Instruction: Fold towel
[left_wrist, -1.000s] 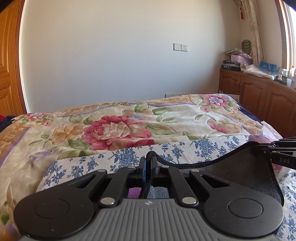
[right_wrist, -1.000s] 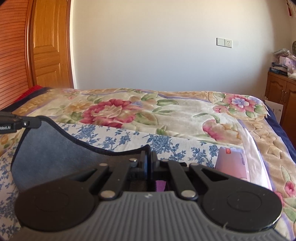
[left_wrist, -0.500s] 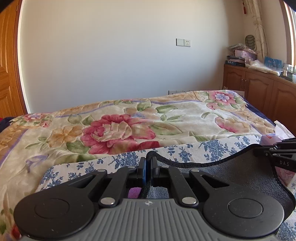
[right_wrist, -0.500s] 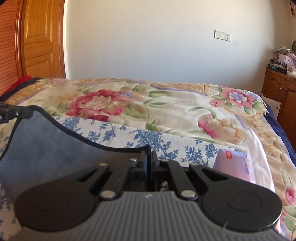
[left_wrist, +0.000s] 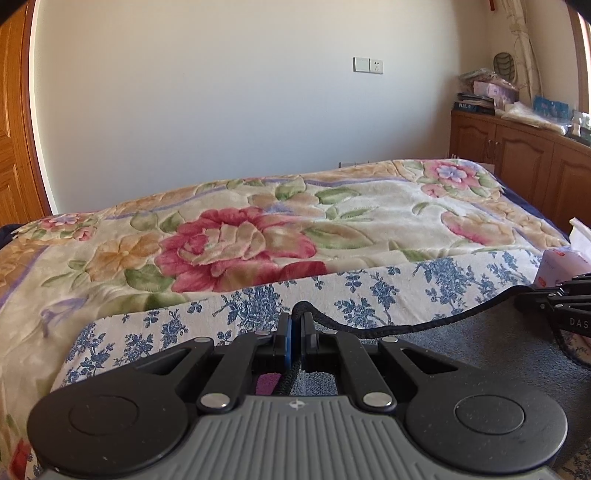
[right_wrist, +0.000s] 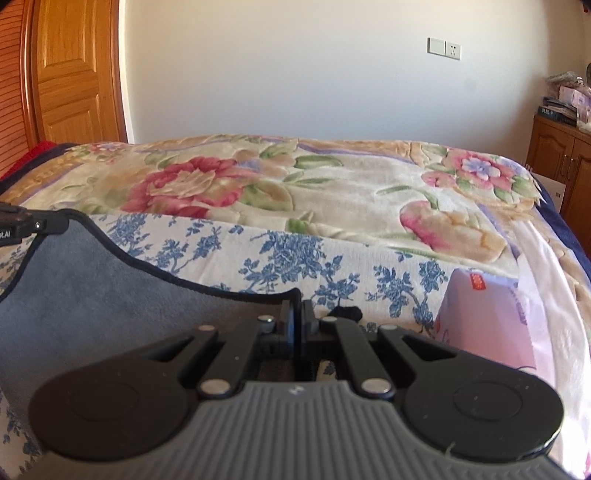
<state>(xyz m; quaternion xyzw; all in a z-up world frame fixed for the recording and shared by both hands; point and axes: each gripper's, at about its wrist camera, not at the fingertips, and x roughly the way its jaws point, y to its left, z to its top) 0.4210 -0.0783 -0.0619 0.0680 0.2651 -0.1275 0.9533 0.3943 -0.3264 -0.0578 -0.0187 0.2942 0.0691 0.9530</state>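
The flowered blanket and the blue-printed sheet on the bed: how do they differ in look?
The flowered blanket shows large red, pink and orange blooms with green leaves on cream; the blue-printed sheet has only small blue sprigs on white. The blanket looks plush and sculpted, the sheet flat and thin. The blanket covers the far part of the bed, the sheet the near part, under the gray towel. Both are floral.

We lose most of the grey towel (right_wrist: 85, 295) behind each hand-held gripper's body. The other hand-held gripper (left_wrist: 517, 301) is cut by the frame's edge, as is the pink tissue pack (right_wrist: 487, 321). Clutter on the cabinet (left_wrist: 517, 107) is too small to identify.
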